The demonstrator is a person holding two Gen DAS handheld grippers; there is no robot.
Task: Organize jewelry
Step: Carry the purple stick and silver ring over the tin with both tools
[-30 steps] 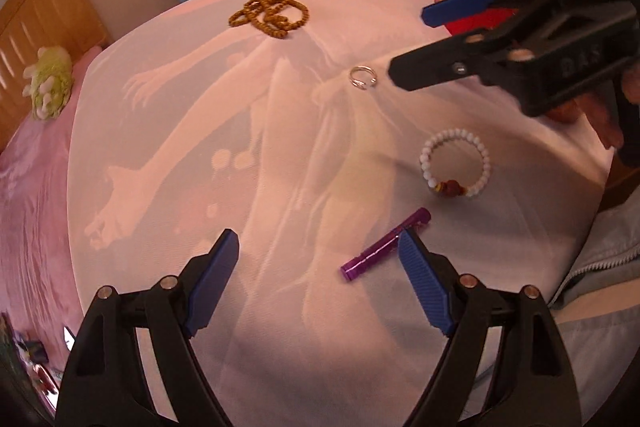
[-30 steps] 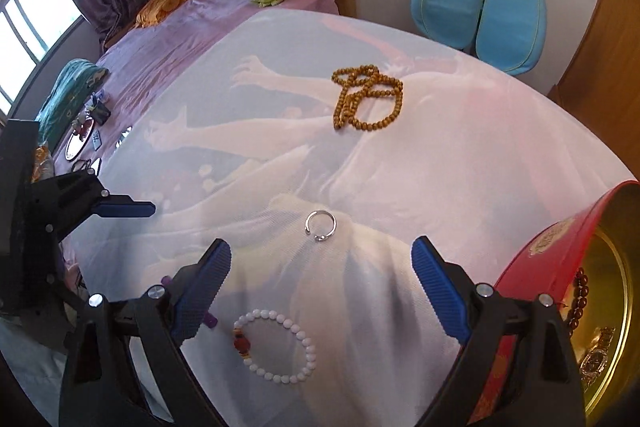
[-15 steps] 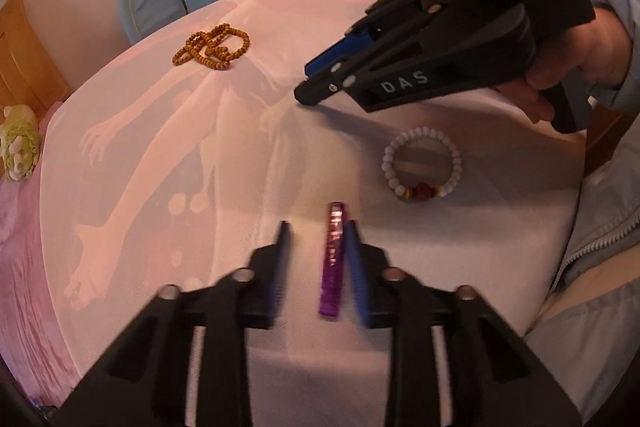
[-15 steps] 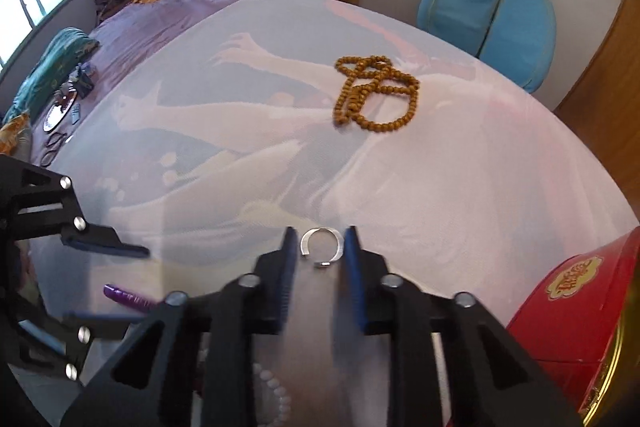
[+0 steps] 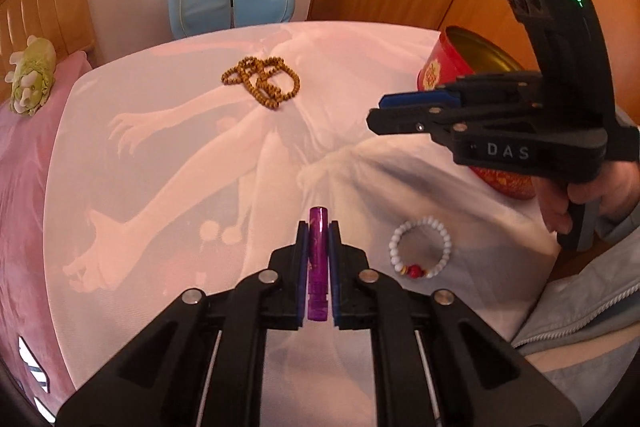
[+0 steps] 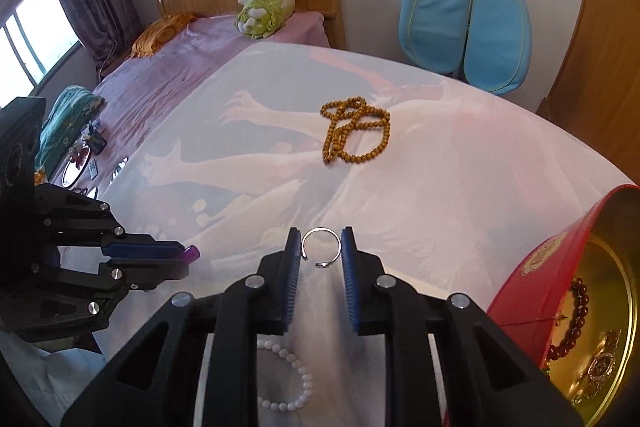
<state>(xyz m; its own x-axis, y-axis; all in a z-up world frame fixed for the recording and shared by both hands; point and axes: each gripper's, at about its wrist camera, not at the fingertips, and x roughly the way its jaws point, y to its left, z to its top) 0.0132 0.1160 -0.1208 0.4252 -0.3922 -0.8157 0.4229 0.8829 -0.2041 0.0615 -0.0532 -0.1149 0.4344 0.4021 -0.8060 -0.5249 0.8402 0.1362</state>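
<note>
On the cloth-covered bed (image 5: 168, 155), sorting is partly done: the red tin (image 6: 560, 279) at the right edge already holds jewelry. 2 pieces remain lying: brown beads (image 5: 262, 81) and white bracelet (image 5: 420, 247). The left gripper (image 5: 318, 259) clamps a purple tube (image 5: 318, 255); the right gripper (image 6: 321, 251) pinches a silver ring (image 6: 321, 247). Both jaws, wide 1 second earlier, have just closed and lifted these.

My two grippers are matte black plastic frames with silver screw heads at the pivots, and my fingers (image 5: 303, 267) carry ribbed blue pads. The right gripper (image 5: 394, 111) has white letters "DAS" behind its fingers and a green light on its upright housing. I wear a light blue-grey zipped jacket (image 5: 580, 311).
</note>
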